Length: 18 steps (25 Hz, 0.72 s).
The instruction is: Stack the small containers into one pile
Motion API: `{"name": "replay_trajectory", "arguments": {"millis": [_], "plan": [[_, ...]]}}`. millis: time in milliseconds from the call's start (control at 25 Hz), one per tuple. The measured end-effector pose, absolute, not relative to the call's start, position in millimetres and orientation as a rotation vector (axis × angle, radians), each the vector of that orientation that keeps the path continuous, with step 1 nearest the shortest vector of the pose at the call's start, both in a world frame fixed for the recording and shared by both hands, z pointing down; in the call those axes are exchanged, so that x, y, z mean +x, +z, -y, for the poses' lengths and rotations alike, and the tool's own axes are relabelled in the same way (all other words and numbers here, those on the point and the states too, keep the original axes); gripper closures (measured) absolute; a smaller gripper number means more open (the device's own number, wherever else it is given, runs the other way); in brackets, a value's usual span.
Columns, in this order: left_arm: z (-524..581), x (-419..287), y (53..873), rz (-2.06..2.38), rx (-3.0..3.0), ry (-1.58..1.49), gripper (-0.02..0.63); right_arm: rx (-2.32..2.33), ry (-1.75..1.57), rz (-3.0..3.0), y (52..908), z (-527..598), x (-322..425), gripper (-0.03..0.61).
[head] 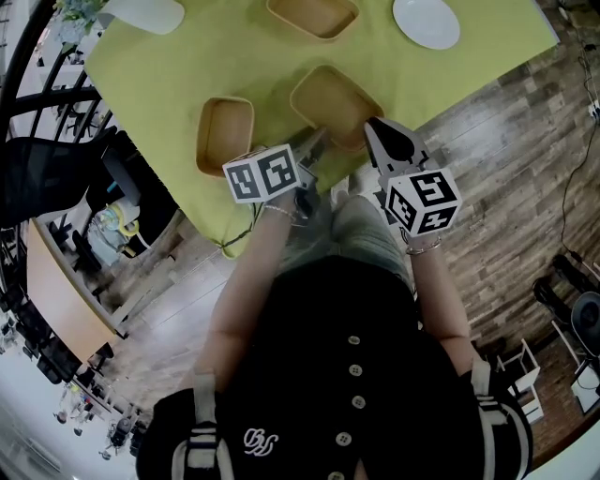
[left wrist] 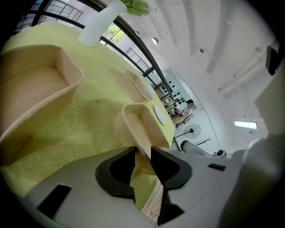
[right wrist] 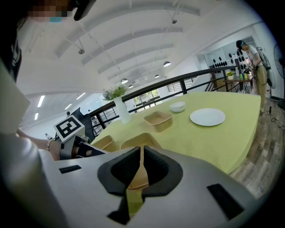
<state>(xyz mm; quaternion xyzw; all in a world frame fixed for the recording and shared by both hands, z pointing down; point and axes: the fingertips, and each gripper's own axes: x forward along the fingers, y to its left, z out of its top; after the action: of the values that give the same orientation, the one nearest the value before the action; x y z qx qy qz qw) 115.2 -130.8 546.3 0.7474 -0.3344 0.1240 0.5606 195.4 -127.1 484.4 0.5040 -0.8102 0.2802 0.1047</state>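
A lime-green tablecloth covered the table beside a railing. The first pickup seemed to be in hand. The right gripper [right wrist: 141,151], jaws nearly together, pinched the thin wall of the near container [head: 333,98]. The left gripper [left wrist: 142,149], jaws partway apart, appeared to clamp that container's rounded corner. The next move would likely be a level lift toward the second container [head: 225,131] at its 9 o'clock. Only the head view showed both tools on one container, while only the gripper views showed the wall between the pads.

left container [head: 225,134] | middle container [head: 335,105] right of it | far container [head: 313,16] behind | plate [head: 427,22] far right
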Motion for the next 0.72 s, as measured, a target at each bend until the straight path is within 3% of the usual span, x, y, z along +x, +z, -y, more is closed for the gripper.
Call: {"name": "replay_trajectory", "arguments": {"millis": [720], "plan": [[136.0,118.3,537.6,0.784,1.716,0.226,0.576,1.474,0.807,2.354,487.8,132.4,192.1,0.575]]}}
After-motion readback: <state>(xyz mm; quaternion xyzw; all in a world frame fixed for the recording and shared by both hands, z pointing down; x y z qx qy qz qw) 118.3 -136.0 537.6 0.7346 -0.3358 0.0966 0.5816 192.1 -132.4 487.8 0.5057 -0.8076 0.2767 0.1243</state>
